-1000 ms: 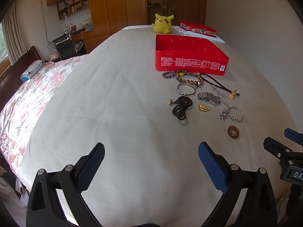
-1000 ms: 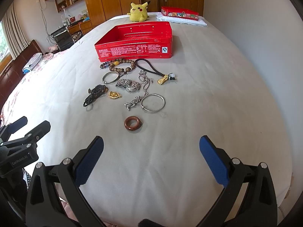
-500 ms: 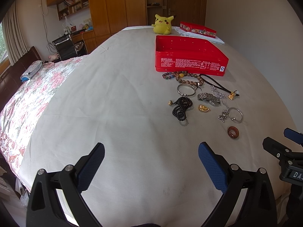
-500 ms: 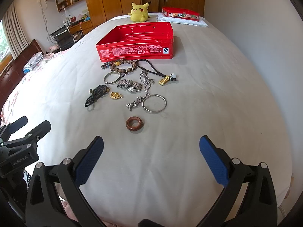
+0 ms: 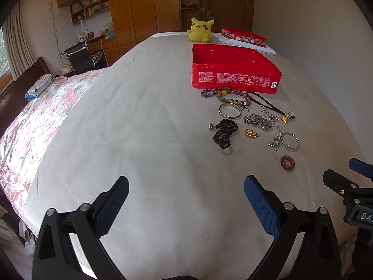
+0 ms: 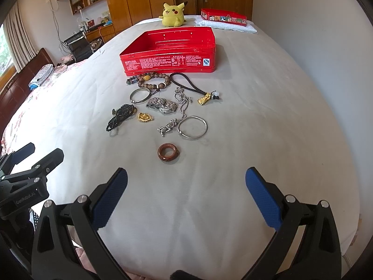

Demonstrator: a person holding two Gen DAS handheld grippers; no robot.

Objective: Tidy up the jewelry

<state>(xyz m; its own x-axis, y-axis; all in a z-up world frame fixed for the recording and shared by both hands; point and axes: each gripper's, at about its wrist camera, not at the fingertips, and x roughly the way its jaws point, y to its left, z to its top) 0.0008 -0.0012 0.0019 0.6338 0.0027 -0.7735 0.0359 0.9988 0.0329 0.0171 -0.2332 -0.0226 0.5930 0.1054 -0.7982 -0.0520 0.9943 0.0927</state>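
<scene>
An open red tin stands on the white bedsheet. In front of it lie several jewelry pieces: a bead bracelet, two silver bangles, a metal watch band, a black bead string, a gold charm, a silver chain, a black cord with a gold pendant, and a brown ring nearest me. My right gripper is open and empty just short of the brown ring. My left gripper is open and empty, left of the jewelry.
A yellow plush toy and a second red box on a folded white cloth sit at the far end of the bed. A floral quilt covers the left side. A wall runs along the right.
The right gripper has moved a little forward toward the brown ring. The left gripper has barely moved. Both stay open.
</scene>
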